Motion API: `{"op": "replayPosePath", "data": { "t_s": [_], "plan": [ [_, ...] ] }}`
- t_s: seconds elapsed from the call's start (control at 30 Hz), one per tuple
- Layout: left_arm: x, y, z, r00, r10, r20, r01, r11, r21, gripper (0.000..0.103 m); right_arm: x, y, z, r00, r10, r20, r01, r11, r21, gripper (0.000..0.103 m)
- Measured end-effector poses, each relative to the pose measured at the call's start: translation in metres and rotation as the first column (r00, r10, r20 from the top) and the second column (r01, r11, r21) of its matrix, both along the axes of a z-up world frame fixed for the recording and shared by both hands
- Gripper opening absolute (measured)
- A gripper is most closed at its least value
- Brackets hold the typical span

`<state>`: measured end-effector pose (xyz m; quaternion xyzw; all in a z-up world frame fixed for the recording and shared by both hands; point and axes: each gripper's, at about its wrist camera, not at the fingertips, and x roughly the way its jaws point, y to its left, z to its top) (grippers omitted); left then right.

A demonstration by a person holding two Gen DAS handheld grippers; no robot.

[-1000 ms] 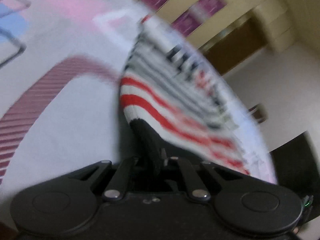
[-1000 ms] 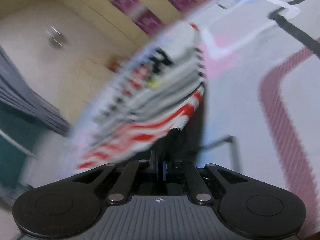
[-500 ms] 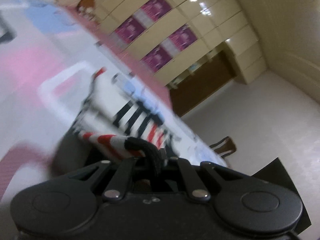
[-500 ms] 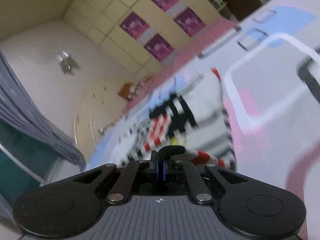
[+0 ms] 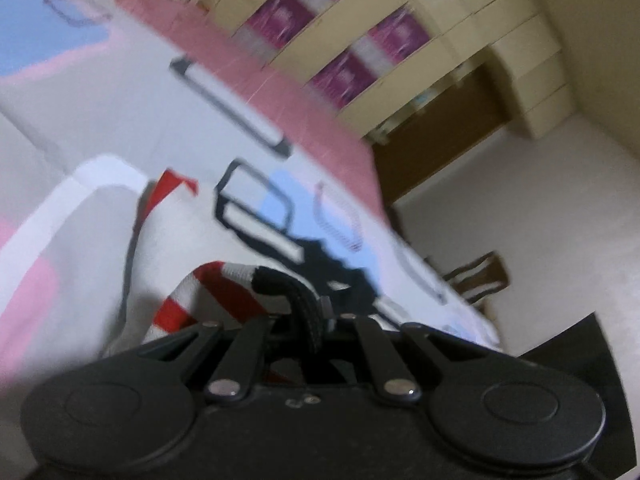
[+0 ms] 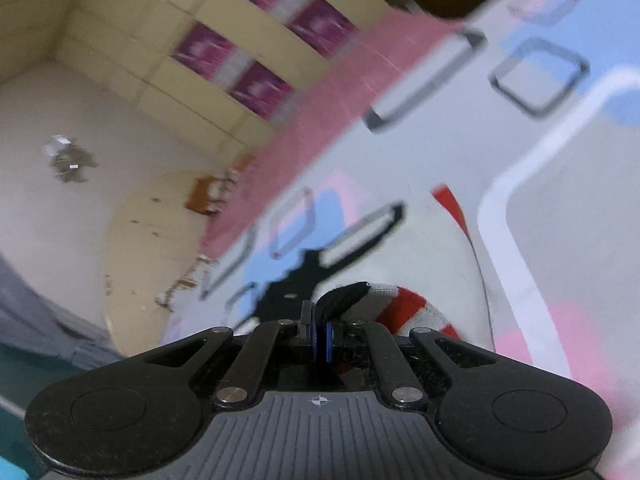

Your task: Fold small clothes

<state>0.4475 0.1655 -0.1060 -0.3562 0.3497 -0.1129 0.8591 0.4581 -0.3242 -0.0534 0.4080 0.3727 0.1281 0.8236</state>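
Observation:
A small striped knit garment [image 5: 200, 292], red and white with a black hem, lies on a patterned bedsheet [image 5: 100, 100]. My left gripper [image 5: 310, 312] is shut on its black hem, close over the sheet. In the right wrist view the same garment [image 6: 404, 300] shows its red and white stripes, and my right gripper [image 6: 318, 320] is shut on the black hem at its other corner. A red-trimmed far corner of the garment [image 5: 172, 184] lies flat on the sheet; it also shows in the right wrist view [image 6: 450, 200]. Most of the garment is hidden under the grippers.
The sheet [image 6: 560, 240] has pink, blue and grey shapes and a pink border [image 5: 280, 92]. Beyond the bed stand cream wardrobes with purple panels [image 5: 340, 40], a brown door [image 5: 440, 120] and a wooden chair [image 5: 476, 276]. A grey curtain [image 6: 36, 300] hangs at the left.
Both grippers have carried the black hem forward and down over the garment. The striped cloth, spread out and lifted a second ago, now lies mostly beneath the grippers near the sheet.

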Motion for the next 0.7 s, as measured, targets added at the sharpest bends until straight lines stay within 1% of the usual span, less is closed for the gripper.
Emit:
{"op": "replayPosePath", "data": {
  "t_s": [0.07, 0.13, 0.17, 0.23, 0.27, 0.3, 0.33, 0.37, 0.43, 0.47, 0.53, 0.6, 0.63, 0.67, 0.7],
  "plan": [
    [0.019, 0.002, -0.013, 0.999, -0.008, -0.033, 0.008, 1.0, 0.005, 0.004, 0.021, 0.001, -0.023, 0.999, -0.005, -0.05, 0.006, 1.0, 0.011, 0.003],
    [0.036, 0.005, -0.025, 0.998, -0.017, -0.054, 0.017, 1.0, -0.003, 0.005, 0.032, -0.005, -0.042, 0.996, -0.01, -0.084, 0.012, 1.0, 0.024, 0.003],
    [0.042, 0.006, -0.028, 0.998, -0.025, -0.057, 0.025, 1.0, -0.012, 0.007, 0.038, -0.007, -0.048, 0.996, -0.01, -0.093, 0.014, 0.999, 0.042, 0.003],
    [0.054, 0.009, -0.034, 0.998, -0.043, -0.041, 0.042, 0.998, -0.036, 0.024, 0.05, -0.013, -0.058, 0.996, -0.02, -0.083, 0.028, 0.995, 0.095, 0.004],
    [0.063, 0.01, -0.038, 0.999, -0.041, -0.022, 0.04, 0.998, -0.044, 0.049, 0.056, -0.016, -0.061, 0.995, -0.038, -0.089, 0.047, 0.994, 0.1, 0.012],
    [0.067, 0.011, -0.038, 1.0, -0.02, -0.008, 0.019, 0.999, -0.038, 0.062, 0.062, -0.018, -0.064, 0.993, -0.07, -0.095, 0.079, 0.993, 0.085, 0.043],
    [0.072, 0.012, -0.038, 1.0, 0.003, 0.008, -0.003, 0.999, -0.033, 0.072, 0.065, -0.02, -0.063, 0.992, -0.098, -0.078, 0.103, 0.993, 0.065, 0.058],
    [0.075, 0.014, -0.038, 1.0, 0.014, 0.025, -0.013, 0.999, -0.029, 0.072, 0.065, -0.023, -0.059, 0.992, -0.125, -0.037, 0.126, 0.991, 0.047, 0.063],
    [0.082, 0.017, -0.036, 1.0, 0.017, 0.02, -0.017, 1.0, -0.019, 0.071, 0.067, -0.028, -0.054, 0.991, -0.136, -0.001, 0.136, 0.99, 0.024, 0.063],
    [0.084, 0.019, -0.034, 1.0, 0.003, 0.02, -0.003, 1.0, -0.007, 0.068, 0.066, -0.03, -0.051, 0.991, -0.132, 0.015, 0.132, 0.991, 0.004, 0.063],
    [0.087, 0.017, -0.03, 0.999, -0.047, 0.006, 0.047, 0.996, 0.072, 0.063, 0.062, -0.025, -0.041, 0.995, -0.078, 0.061, 0.083, 0.992, -0.09, 0.063],
    [0.088, 0.012, -0.027, 0.995, -0.097, 0.002, 0.096, 0.983, 0.16, 0.062, 0.057, -0.019, -0.035, 0.995, -0.006, 0.102, 0.023, 0.985, -0.172, 0.063],
    [0.088, 0.01, -0.027, 0.993, -0.12, -0.008, 0.119, 0.974, 0.192, 0.06, 0.053, -0.012, -0.032, 0.993, 0.028, 0.112, -0.003, 0.977, -0.215, 0.063],
    [0.089, 0.008, -0.027, 0.99, -0.138, -0.016, 0.138, 0.967, 0.216, 0.057, 0.051, -0.005, -0.032, 0.991, 0.064, 0.117, -0.03, 0.962, -0.271, 0.063],
    [0.09, 0.004, -0.028, 0.987, -0.161, -0.026, 0.163, 0.954, 0.253, 0.055, 0.049, 0.003, -0.032, 0.987, 0.106, 0.123, -0.059, 0.94, -0.336, 0.063]
  ]
}}
